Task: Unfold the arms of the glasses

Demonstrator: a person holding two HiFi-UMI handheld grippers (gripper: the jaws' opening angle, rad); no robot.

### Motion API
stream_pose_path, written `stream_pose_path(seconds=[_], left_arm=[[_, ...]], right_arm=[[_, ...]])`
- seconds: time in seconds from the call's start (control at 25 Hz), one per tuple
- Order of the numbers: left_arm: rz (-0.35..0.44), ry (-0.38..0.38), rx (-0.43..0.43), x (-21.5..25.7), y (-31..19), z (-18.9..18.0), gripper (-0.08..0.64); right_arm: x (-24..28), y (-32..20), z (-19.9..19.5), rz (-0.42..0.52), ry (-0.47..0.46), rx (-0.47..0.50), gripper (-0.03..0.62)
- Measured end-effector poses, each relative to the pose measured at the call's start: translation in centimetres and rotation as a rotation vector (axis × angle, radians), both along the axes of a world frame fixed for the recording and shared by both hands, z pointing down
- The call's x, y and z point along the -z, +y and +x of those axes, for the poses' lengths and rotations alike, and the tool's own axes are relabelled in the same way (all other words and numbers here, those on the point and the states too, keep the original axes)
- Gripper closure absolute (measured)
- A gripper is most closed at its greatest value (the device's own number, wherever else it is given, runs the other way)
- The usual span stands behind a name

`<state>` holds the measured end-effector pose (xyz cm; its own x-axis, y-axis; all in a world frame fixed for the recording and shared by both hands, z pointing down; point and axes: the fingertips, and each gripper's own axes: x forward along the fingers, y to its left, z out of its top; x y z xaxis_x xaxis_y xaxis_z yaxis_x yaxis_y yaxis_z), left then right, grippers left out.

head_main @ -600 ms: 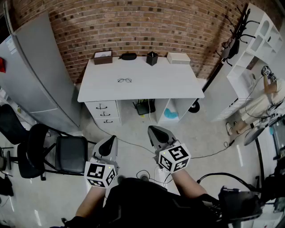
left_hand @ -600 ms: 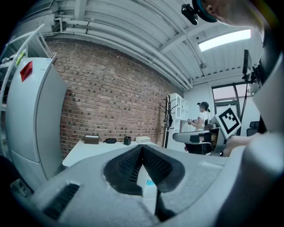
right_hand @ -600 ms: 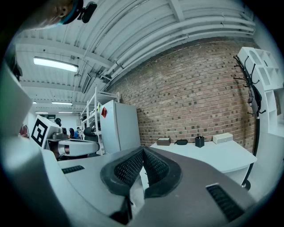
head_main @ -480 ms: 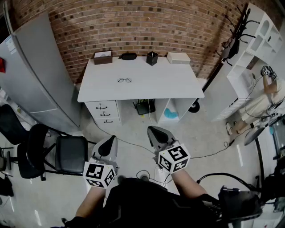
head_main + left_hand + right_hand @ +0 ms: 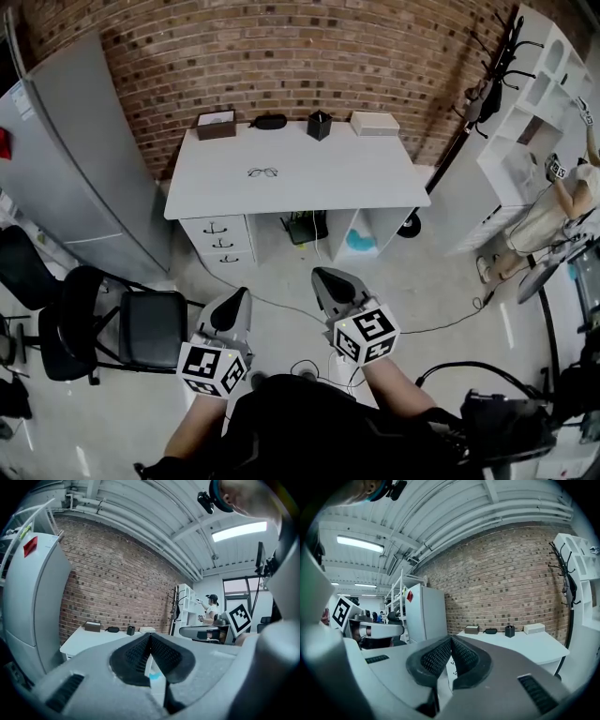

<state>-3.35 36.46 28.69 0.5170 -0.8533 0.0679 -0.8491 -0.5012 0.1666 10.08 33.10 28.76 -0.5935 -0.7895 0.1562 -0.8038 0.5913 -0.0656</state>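
A thin-framed pair of glasses [image 5: 263, 172] lies on the white desk [image 5: 328, 173], left of its middle; I cannot tell how its arms are set at this distance. Both grippers hang far from the desk, over the floor in front of the person's body. The left gripper [image 5: 234, 305] is shut with nothing between its ribbed pads, and its tips meet in the left gripper view [image 5: 150, 637]. The right gripper [image 5: 328, 279] is shut and empty too, its pads pressed together in the right gripper view [image 5: 451, 641]. Neither gripper view shows the glasses.
Along the desk's back edge stand a brown box [image 5: 216, 123], a black case [image 5: 270, 120], a black cup [image 5: 320, 124] and a white box [image 5: 375, 123]. A grey cabinet [image 5: 75, 159] and a black chair [image 5: 141, 323] stand left; white shelves [image 5: 544, 84] and a person [image 5: 553, 206] right.
Both grippers keep their places, still shut. The head view has shifted slightly, and the person at the far right has moved an arm.
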Motion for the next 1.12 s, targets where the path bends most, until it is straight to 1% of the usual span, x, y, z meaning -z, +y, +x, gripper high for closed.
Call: stream_pose_path(seconds=[0.12, 0.24, 0.4, 0.48, 0.6, 0.68, 0.84, 1.0, 1.12], left_arm=[[0.002, 0.016, 0.004, 0.2, -0.2, -0.5, 0.554], [0.003, 0.018, 0.008, 0.0, -0.2, -1.3, 0.554], [-0.012, 0.035, 0.021, -0.7, -0.1, -2.3, 0.554], [0.000, 0.031, 0.021, -0.5, -0.1, -2.6, 0.554], [0.033, 0.002, -0.010, 0.0, 0.0, -2.4, 0.554], [0.032, 0.009, -0.039, -0.1, -0.1, -2.5, 0.554], [0.041, 0.034, -0.136, -0.2, 0.1, -2.4, 0.554], [0.033, 0.035, -0.141, -0.4, -0.4, -3.9, 0.554], [0.040, 0.033, -0.175, -0.5, -0.2, -4.9, 0.554]], right_arm=[[0.3, 0.0, -0.3, 0.012, -0.003, 0.000, 0.583], [0.4, 0.0, -1.0, 0.020, 0.013, 0.004, 0.583], [0.4, 0.3, -1.6, 0.018, 0.014, 0.001, 0.582], [0.4, 0.3, -1.9, 0.015, 0.019, -0.004, 0.583], [0.4, 0.4, -2.5, 0.011, 0.034, -0.009, 0.583], [0.3, 0.3, -3.0, 0.010, 0.044, -0.021, 0.583], [0.1, 0.4, -3.8, 0.004, 0.063, -0.043, 0.583], [-0.2, 0.4, -4.8, 0.002, 0.089, -0.069, 0.583], [-0.3, 0.4, -5.9, 0.005, 0.095, -0.085, 0.582]])
